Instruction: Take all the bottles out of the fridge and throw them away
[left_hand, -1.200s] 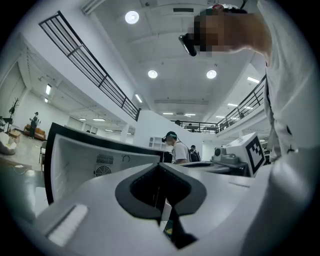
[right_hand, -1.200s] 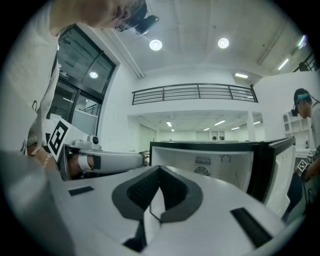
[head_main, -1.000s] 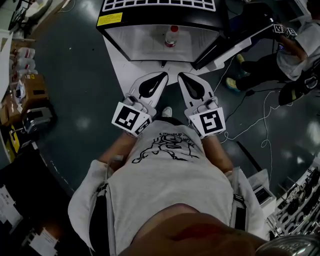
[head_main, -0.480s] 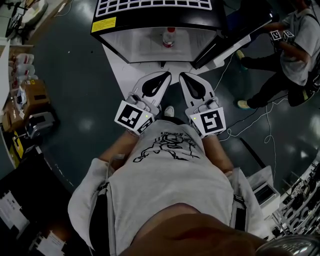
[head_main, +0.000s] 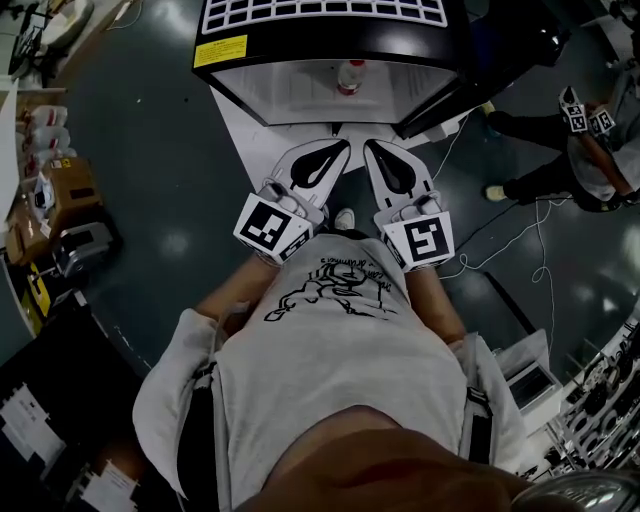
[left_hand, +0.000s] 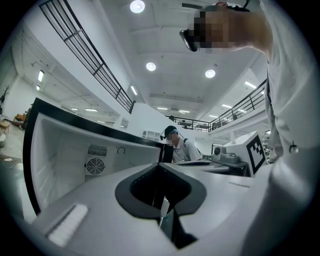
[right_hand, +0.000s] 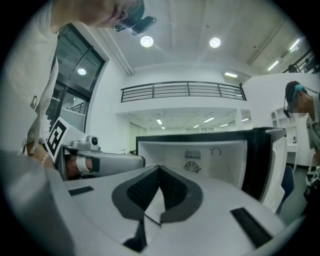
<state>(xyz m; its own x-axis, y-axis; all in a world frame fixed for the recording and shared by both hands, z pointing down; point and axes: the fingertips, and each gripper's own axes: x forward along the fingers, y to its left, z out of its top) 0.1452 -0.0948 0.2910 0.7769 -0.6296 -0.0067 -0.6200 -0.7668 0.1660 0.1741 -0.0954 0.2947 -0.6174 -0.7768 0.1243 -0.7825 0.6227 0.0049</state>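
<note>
nearest, the left claw (head_main: 340, 148) and right claw (head_main: 371, 148) sit side by side just ahead of the chest, both clenched on nothing. at twelve o'clock stands the open fridge (head_main: 236, 88). one bottle (head_main: 349, 76) stands upright toward its back, well apart from both claws. it looks like light, smooth plastic whose wall may give, so i'd grip the body mid-height, below the red cap.

Black fridge (head_main: 330, 42), white interior; red-capped bottle (head_main: 349, 78)
</note>
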